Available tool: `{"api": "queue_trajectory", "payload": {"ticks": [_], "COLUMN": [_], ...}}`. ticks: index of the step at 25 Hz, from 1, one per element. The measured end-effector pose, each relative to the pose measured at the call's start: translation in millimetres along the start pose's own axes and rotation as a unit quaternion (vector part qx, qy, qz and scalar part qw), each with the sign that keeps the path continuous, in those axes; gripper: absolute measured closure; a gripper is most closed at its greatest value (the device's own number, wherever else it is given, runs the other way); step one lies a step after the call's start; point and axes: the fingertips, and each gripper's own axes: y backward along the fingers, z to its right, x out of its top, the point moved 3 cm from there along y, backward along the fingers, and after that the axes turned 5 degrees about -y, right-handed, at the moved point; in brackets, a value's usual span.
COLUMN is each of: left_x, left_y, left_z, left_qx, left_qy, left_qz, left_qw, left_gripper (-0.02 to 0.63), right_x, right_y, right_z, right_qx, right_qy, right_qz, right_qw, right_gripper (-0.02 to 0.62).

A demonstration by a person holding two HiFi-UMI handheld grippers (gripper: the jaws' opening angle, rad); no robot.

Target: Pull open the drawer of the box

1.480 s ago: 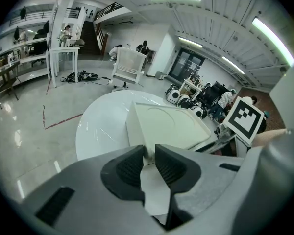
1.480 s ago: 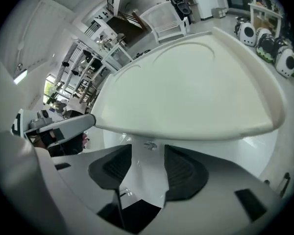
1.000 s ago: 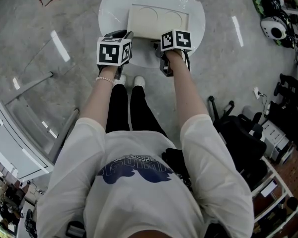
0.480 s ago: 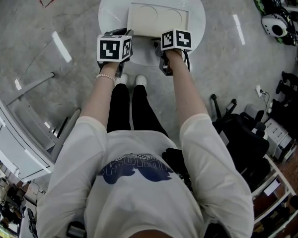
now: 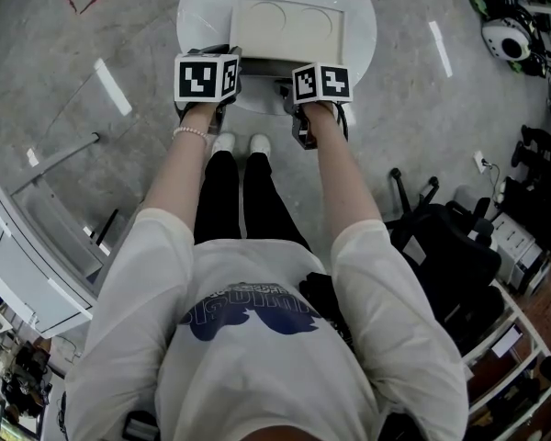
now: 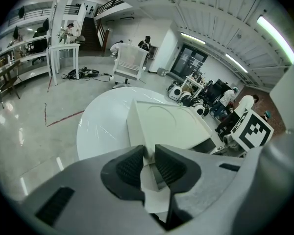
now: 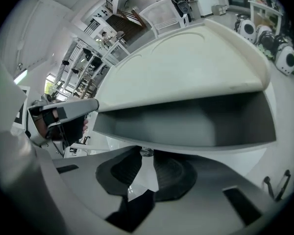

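A cream box (image 5: 289, 26) with two round recesses in its top stands on a round white table (image 5: 202, 16). Its drawer (image 7: 186, 126) is pulled partly out and shows a grey hollow. My right gripper (image 7: 146, 158) is shut on the small metal drawer knob (image 7: 147, 152) at the drawer's front; in the head view the right gripper (image 5: 292, 90) sits just before the box's near side. My left gripper (image 6: 148, 163) is shut on the box's near left corner (image 6: 146, 153), and in the head view this left gripper (image 5: 228, 62) is at that corner.
The table's near rim is against the person's legs and white shoes (image 5: 239, 145). Helmets (image 5: 505, 35) lie on the floor at the far right. A black chair (image 5: 441, 246) stands to the right, a white frame (image 5: 28, 265) to the left. A white chair (image 6: 130, 62) is beyond the table.
The right gripper has drawn back from the box with the knob, and the drawer has slid out a little. The left gripper stays on the box corner.
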Motion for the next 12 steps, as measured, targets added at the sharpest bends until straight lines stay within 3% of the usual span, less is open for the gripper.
{"api": "queue_trajectory", "payload": {"ticks": [12], "left_x": [-2], "left_y": [-1], "left_z": [1], "left_qx": [0.007], "left_qy": [0.002], "left_qz": [0.001], "left_qw": [1.0], "left_gripper": [0.523], "right_x": [-32], "right_y": [2], "right_z": [1], "right_qx": [0.011], "right_qy": [0.001], "right_qz": [-0.002], "right_qw": [1.0], "right_gripper": [0.525]}}
